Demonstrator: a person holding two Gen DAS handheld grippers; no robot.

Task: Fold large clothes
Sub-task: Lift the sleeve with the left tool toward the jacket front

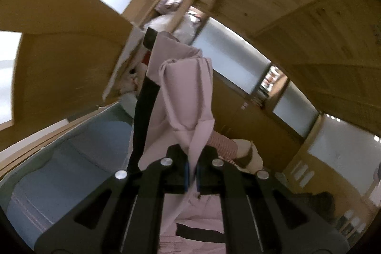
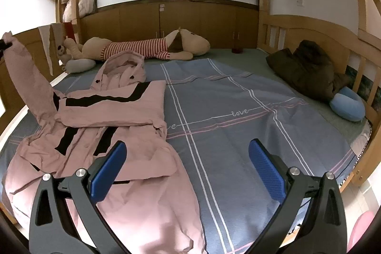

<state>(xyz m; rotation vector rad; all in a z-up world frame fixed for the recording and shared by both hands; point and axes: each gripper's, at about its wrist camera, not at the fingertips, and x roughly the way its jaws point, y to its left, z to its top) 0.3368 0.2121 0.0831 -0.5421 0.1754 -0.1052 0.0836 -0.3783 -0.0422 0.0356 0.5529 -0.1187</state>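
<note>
Now my left hand-held gripper is pinched tight on the pink jacket's sleeve, lifted off the bed, while my right hand-held gripper hovers wide open and empty, so thin fabric could slip free mid-fold

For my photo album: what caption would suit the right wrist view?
Open right gripper hovers over a pink jacket on the bed, one sleeve lifted.

The bed carries a blue checked sheet. The pink jacket lies left of its "love" lettering; beyond it a striped plush dog; right of it a dark coat and blue neck pillow.
</note>
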